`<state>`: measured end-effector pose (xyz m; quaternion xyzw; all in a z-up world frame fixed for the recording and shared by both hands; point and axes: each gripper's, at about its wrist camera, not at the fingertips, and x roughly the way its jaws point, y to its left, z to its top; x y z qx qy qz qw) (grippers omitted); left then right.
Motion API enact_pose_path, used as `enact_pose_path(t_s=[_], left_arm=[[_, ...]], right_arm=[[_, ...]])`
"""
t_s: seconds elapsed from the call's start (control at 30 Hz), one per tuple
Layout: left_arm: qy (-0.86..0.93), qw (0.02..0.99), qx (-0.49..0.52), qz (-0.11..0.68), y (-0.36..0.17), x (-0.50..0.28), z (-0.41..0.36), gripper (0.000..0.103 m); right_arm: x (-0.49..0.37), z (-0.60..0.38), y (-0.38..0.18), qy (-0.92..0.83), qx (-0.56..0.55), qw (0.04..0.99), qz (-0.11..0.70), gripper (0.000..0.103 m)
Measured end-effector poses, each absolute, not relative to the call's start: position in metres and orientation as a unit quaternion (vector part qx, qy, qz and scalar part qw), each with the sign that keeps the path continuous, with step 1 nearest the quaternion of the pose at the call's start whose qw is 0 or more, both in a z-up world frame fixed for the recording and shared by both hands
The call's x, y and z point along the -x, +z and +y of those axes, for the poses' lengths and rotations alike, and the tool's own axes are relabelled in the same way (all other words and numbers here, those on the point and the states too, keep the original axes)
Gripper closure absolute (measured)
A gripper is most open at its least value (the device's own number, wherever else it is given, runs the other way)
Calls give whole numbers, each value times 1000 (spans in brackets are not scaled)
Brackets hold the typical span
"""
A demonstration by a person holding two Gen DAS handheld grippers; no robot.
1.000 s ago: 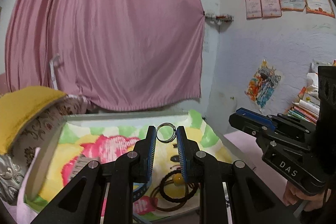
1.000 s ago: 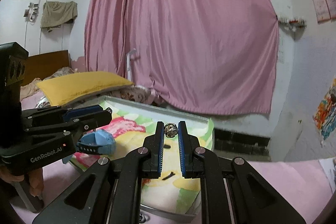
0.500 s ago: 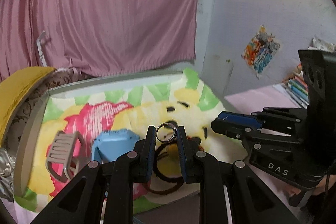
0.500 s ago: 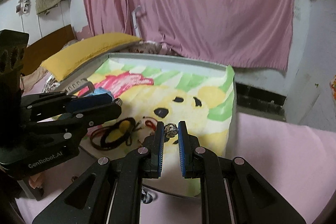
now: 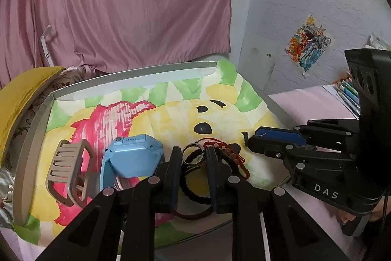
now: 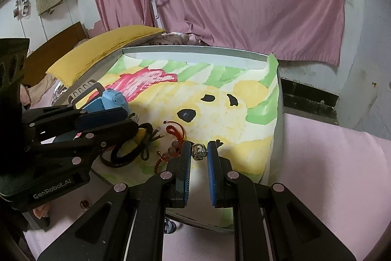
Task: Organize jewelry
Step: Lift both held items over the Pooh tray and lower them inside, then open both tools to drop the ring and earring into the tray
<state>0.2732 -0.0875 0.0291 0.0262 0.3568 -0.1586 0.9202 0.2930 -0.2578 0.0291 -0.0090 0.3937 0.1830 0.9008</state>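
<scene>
Nearest the cameras, the left gripper (image 5: 194,158) is clenched on a plain silver ring (image 5: 193,153) and the right gripper (image 6: 199,152) on a small ornate silver bead (image 6: 198,151); a second ago both were held up against the pink curtain (image 5: 127,4), and they have since tipped down over the near edge of the tray (image 5: 31,138). Just beyond the tips lie black hair ties (image 6: 127,151) and a red beaded bracelet (image 6: 174,138), with a blue watch (image 5: 133,154) and grey hair claw (image 5: 69,170) further left. Both pieces now look ready to be set down on the cartoon-bear liner (image 6: 220,109).
</scene>
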Motion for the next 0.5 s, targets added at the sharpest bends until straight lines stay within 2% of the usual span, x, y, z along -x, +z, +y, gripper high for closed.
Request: enact_pose_path(t_s=[0.33,0.43,0.5], left_arm=[[-159,920,-22,358,29,-274,-87,84],[-162,919,-12,358,29,-275,-84,84],[-165,920,-4,356,29,-275,-81,84]], right_arm=[[-292,-258,28,185,4,900,395,91],[-291,-259,29,184,0,901,392,87],[-289,-261,30,183,-3,904,386,81]])
